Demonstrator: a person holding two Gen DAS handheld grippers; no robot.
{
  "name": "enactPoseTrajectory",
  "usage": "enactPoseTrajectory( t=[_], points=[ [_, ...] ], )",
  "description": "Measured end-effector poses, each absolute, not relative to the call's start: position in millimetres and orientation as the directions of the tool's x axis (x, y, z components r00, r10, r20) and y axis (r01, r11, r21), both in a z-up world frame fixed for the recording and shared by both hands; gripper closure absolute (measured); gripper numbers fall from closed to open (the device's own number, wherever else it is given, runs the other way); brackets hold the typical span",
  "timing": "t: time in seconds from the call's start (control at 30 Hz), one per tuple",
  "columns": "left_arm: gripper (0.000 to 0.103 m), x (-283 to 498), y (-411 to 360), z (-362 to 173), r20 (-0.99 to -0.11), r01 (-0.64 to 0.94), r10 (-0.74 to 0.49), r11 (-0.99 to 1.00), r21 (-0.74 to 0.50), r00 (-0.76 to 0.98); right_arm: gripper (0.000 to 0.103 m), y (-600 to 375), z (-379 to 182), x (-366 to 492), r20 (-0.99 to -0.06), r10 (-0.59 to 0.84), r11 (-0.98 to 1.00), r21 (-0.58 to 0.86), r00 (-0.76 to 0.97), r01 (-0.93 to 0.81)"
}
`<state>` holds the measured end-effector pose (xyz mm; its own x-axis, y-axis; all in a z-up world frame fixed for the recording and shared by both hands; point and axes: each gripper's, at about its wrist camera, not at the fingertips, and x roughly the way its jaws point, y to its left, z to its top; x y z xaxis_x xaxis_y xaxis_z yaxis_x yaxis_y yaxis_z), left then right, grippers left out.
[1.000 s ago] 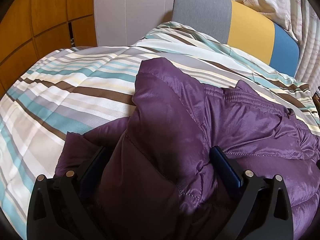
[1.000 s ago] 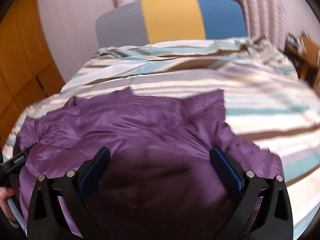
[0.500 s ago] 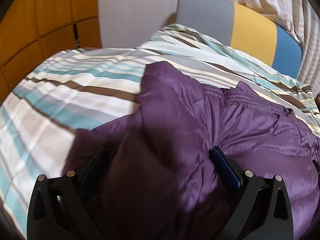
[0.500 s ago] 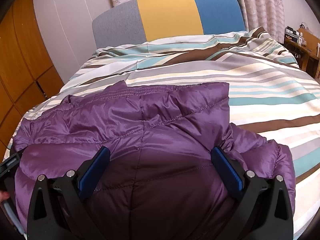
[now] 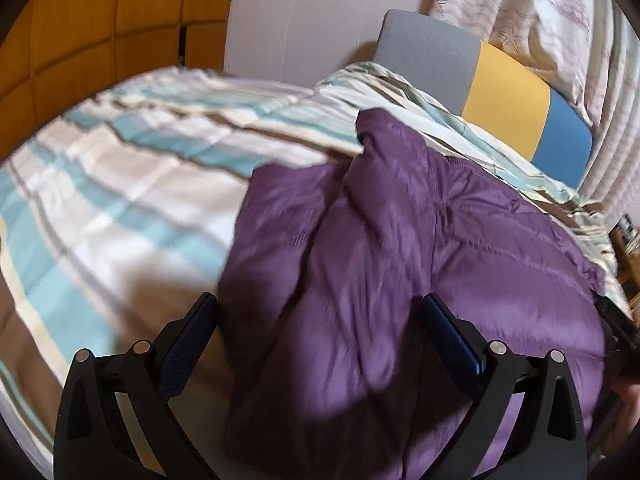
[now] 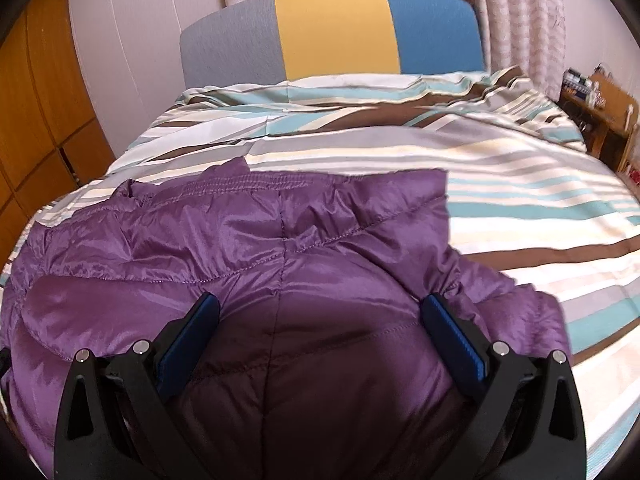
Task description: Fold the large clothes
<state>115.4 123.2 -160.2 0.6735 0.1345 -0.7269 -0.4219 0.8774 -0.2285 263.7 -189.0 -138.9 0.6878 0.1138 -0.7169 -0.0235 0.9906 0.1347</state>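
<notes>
Purple down jacket (image 6: 280, 248) spread on striped duvet (image 6: 500, 184), bunched toward 7 o'clock; no finished fold seen. Left gripper (image 5: 320, 336) and right gripper (image 6: 320, 332) held wide apart, nothing clamped.

Left claw (image 5: 316, 320) spread wide over purple jacket (image 5: 400, 260), blue pads (image 5: 452, 336) apart. Right claw (image 6: 320, 320) likewise wide, fingers straddling jacket's near edge, gripping nothing.
</notes>
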Motion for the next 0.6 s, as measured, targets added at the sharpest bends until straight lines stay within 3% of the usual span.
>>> enactPoseTrajectory(
  t=[0.23,0.4,0.6],
  points=[
    [0.003,90,133,-169,-0.725,-0.420,0.038,0.835,-0.355,0.688,0.002,-184,-121,225,-0.676,0.072,0.994,0.105,0.733,-0.001],
    [0.003,67,114,-170,-0.681,-0.313,-0.076,0.847,-0.429,0.728,0.005,-174,-107,184,-0.637,0.161,0.984,0.160,0.754,-0.075],
    [0.007,56,112,-172,-0.652,-0.318,-0.092,0.817,-0.481,0.753,0.059,-149,-94,148,-0.606,0.327,0.945,0.236,0.725,-0.228]
  ],
)
